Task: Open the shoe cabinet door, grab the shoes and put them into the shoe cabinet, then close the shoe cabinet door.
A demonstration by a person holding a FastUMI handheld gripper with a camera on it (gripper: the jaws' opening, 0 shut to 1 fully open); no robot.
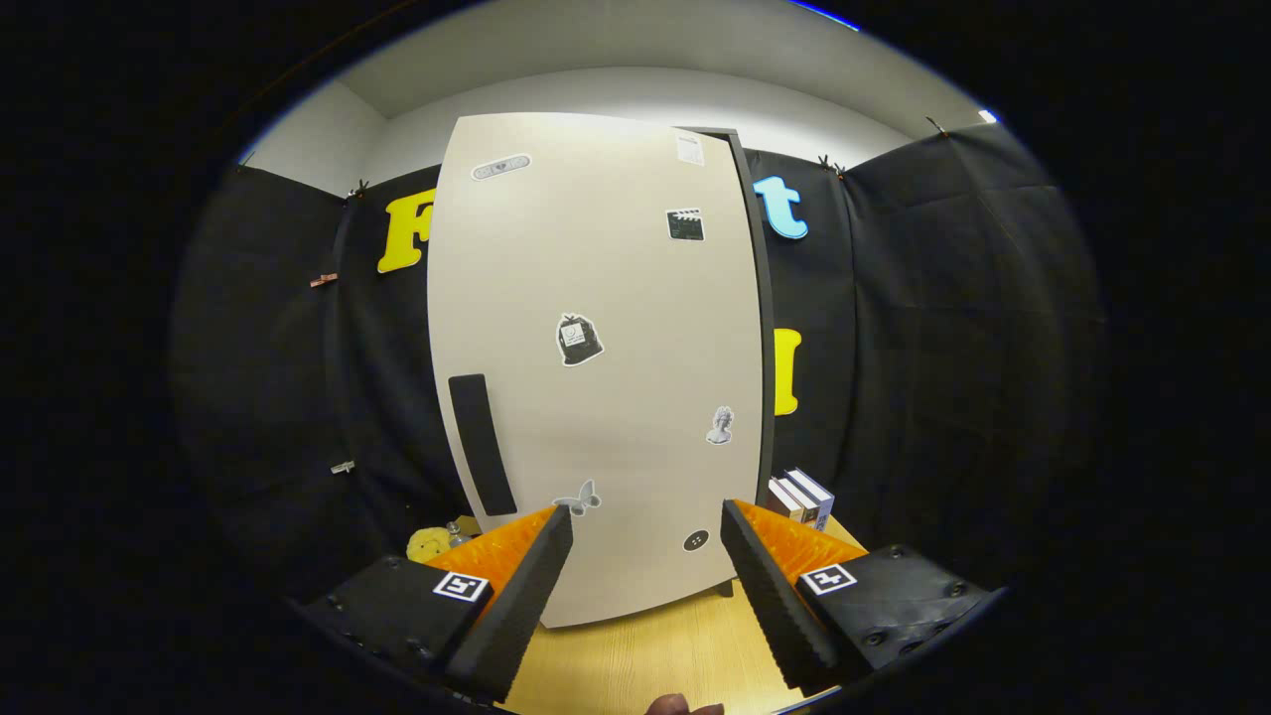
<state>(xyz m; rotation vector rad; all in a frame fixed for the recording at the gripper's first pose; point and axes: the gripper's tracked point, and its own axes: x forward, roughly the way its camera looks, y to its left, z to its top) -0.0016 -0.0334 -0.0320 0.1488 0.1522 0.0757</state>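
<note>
Cabinet door shut (gripper fingers apart)

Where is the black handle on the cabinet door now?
In the gripper view, the handle is on the door's lower left part, just beyond the left finger of the open gripper.

The shoe cabinet door looks smooth and matt, perhaps laminate; the table shows pale wood grain; the gripper fingers, spread apart, carry ribbed pads.

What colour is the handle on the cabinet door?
Black handle, on the beige door; gripper view.
</note>
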